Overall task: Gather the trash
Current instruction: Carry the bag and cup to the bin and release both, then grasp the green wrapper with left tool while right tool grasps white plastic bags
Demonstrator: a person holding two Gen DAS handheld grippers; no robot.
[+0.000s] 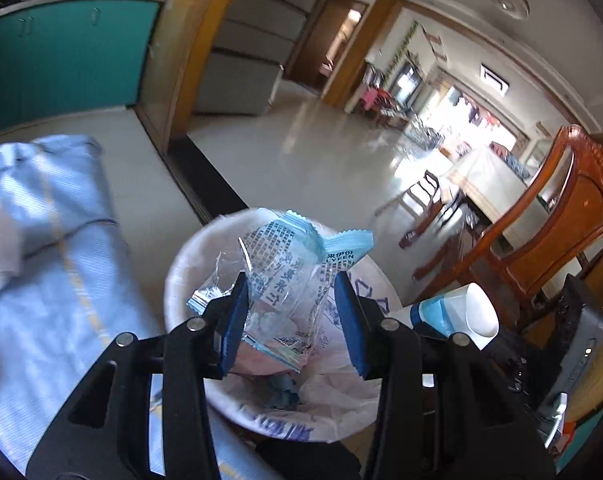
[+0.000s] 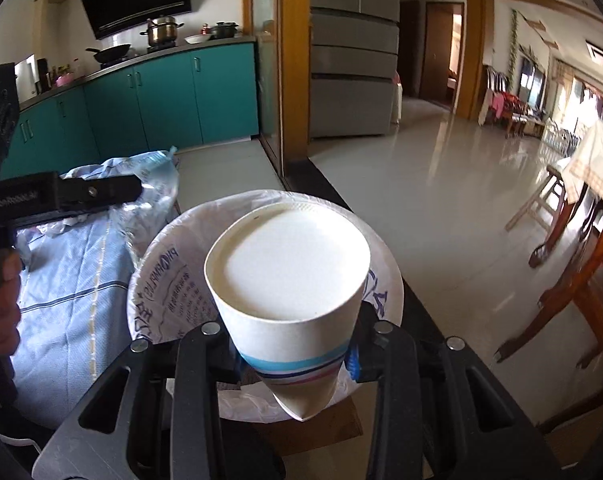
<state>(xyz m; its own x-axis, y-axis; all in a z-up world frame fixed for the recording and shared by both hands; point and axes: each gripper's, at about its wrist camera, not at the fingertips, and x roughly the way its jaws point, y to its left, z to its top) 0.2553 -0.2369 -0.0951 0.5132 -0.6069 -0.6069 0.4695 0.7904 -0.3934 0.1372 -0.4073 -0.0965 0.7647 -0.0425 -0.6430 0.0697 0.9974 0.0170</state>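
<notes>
In the left wrist view my left gripper (image 1: 291, 312) is open above a white-lined trash bin (image 1: 181, 280). A crumpled clear and blue snack wrapper (image 1: 289, 264) hangs loose between the jaws, over the bin. In the right wrist view my right gripper (image 2: 295, 354) is shut on a white paper cup (image 2: 289, 276) with blue and red stripes, held over the same bin (image 2: 149, 280). The cup also shows at the right of the left wrist view (image 1: 457, 312).
A table with a light blue cloth (image 1: 61, 280) lies left of the bin. A wooden chair (image 1: 561, 220) stands to the right. Teal kitchen cabinets (image 2: 141, 92) and a fridge (image 2: 353, 60) stand behind, across a shiny floor.
</notes>
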